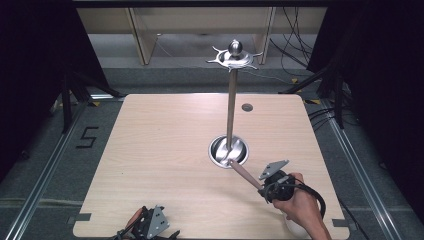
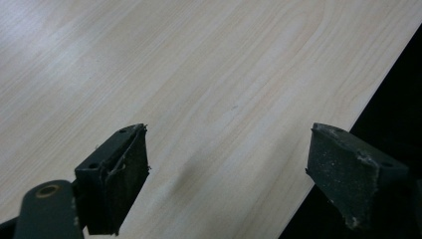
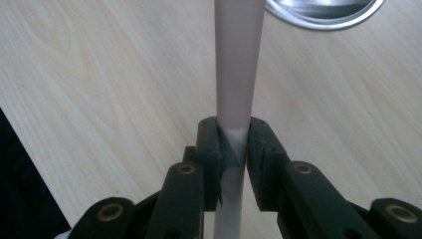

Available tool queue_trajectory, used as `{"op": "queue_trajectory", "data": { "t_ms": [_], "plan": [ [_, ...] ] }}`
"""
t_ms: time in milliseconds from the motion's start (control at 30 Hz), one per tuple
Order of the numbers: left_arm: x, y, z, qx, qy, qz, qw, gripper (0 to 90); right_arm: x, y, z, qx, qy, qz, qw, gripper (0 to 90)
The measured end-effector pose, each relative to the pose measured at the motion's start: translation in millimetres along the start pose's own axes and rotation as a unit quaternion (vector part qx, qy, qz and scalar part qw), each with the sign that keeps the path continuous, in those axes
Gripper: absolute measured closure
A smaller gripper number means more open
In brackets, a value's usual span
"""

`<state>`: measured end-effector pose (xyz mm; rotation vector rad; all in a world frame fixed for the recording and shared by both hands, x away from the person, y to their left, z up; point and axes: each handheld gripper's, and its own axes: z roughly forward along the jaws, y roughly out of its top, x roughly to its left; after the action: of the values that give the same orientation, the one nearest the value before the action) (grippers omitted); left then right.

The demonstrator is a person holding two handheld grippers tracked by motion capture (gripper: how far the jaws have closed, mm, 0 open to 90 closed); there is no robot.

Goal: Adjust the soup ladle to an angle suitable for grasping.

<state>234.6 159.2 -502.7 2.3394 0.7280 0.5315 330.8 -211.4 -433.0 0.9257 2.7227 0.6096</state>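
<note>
Nearest us, our left tongs (image 1: 150, 223) rest spread at the table (image 1: 165, 145) edge, while our right tongs (image 1: 265, 184) pinch a pale utensil handle (image 1: 246, 175) touching the stand's steel base (image 1: 228, 150); probably best lifted slowly, grip firm.

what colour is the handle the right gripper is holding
Pale pinkish-beige handle, clearest in the right gripper view.
</note>
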Motion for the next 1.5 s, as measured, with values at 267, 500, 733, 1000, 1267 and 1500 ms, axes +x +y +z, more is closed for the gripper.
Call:
{"op": "queue_trajectory", "data": {
  "t_ms": [267, 500, 733, 1000, 1267, 1500],
  "plan": [
    [0.1, 0.1, -0.4, 0.0, 0.0, 0.0, 1.0, 15.7, -3.9, -5.0, -14.3, -0.047, -0.018, 0.002, 0.9988, 77.8],
    [-0.1, 0.2, -0.8, -0.001, 0.0, -0.001, 1.0, 15.7, -3.4, -8.5, -22.9, -0.082, -0.032, 0.004, 0.9961, 77.8],
    [-0.2, 0.3, -0.7, -0.001, 0.0, -0.001, 1.0, 15.7, -4.9, -16.1, -34.1, -0.108, -0.026, 0.007, 0.9937, 77.8],
    [1.3, -0.1, -1.5, -0.008, 0.001, -0.001, 1.0, 15.7, -12.4, -22.0, -43.2, -0.135, -0.026, 0.013, 0.9904, 77.8],
    [0.9, 0.7, -2.3, -0.003, 0.001, 0.0, 1.0, 15.7, -16.7, -26.8, -55.6, -0.179, -0.036, 0.006, 0.9832, 77.9],
    [1.0, 0.9, -1.5, -0.008, -0.003, 0.0, 1.0, 15.6, -22.7, -30.0, -61.5, -0.217, -0.037, 0.007, 0.9754, 77.9]
  ]
}}
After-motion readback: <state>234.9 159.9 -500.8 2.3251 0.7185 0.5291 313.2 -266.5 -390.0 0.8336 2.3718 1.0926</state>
